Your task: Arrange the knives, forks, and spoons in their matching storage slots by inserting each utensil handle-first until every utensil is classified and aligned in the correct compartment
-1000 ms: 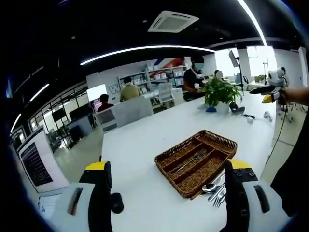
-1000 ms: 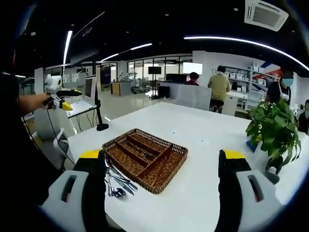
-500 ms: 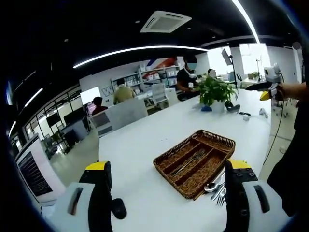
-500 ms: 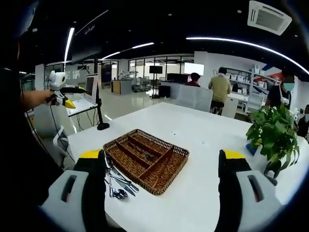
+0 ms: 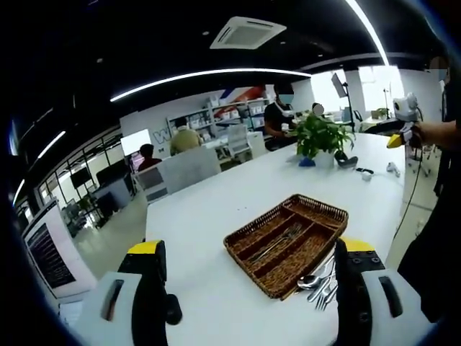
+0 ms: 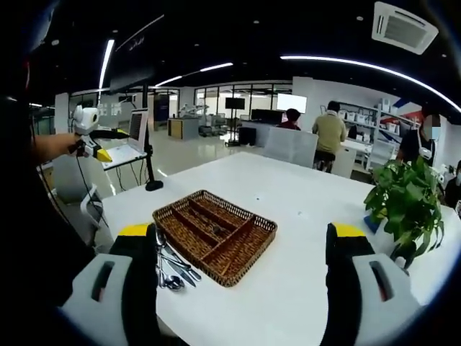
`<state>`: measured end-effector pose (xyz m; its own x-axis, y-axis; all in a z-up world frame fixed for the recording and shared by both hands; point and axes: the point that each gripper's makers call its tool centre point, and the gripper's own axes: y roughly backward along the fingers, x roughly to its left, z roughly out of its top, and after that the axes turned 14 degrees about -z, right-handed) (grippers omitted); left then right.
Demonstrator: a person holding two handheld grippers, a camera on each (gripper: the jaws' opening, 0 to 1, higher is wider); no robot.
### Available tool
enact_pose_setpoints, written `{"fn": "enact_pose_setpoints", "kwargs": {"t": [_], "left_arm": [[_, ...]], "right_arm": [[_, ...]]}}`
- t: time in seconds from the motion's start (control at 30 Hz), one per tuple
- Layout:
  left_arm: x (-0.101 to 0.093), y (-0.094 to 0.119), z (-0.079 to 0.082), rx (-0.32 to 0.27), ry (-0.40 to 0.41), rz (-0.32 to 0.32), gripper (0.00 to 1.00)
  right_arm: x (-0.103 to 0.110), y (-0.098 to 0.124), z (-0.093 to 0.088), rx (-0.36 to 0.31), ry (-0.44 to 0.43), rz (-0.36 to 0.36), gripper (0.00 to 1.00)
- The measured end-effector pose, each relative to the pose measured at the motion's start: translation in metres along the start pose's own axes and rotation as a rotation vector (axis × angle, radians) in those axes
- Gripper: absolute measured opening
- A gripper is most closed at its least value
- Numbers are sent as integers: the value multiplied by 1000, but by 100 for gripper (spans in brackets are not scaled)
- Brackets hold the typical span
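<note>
Item: wicker tray (image 5: 288, 241), loose cutlery (image 5: 318, 282) beside it. Since a second ago only our viewpoints drift slightly. Left gripper (image 5: 248, 288) and right gripper (image 6: 241, 277): spread, empty. Sorting not begun.

Wicker tray (image 6: 245, 232) on white table (image 6: 302, 209) — loose cutlery (image 6: 171, 265) just beside it.

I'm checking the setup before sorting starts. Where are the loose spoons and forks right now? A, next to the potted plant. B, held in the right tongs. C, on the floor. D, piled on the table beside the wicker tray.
D: the loose utensils lie in a pile on the white table, right beside the wicker tray; both tongs are open and empty.
</note>
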<state>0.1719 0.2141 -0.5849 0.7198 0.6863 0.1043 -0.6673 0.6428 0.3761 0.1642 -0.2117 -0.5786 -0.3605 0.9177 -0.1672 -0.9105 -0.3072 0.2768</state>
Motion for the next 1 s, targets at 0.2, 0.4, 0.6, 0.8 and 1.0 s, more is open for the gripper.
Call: {"fn": "enact_pose_setpoints", "kwargs": {"t": [0.2,0.4,0.6,0.8,1.0], "left_arm": [[-7,-3,-3,21,7,-12,100],[-11,-4,-20,81,12,-26,100],[-12,-2,-36,101,31,-40,100],[-20,-7,-30,124,-7,-90,100],[-14,-2,-25,129,13,-73,100]], "right_arm": [[-1,1,-5,17,-3,-7,100],[-7,-1,-18,59,7,-48,100],[-6,-6,-18,65,13,-52,100],[0,-10,-18,65,14,-41,100],[1,-9,-22,80,3,-36,100]]}}
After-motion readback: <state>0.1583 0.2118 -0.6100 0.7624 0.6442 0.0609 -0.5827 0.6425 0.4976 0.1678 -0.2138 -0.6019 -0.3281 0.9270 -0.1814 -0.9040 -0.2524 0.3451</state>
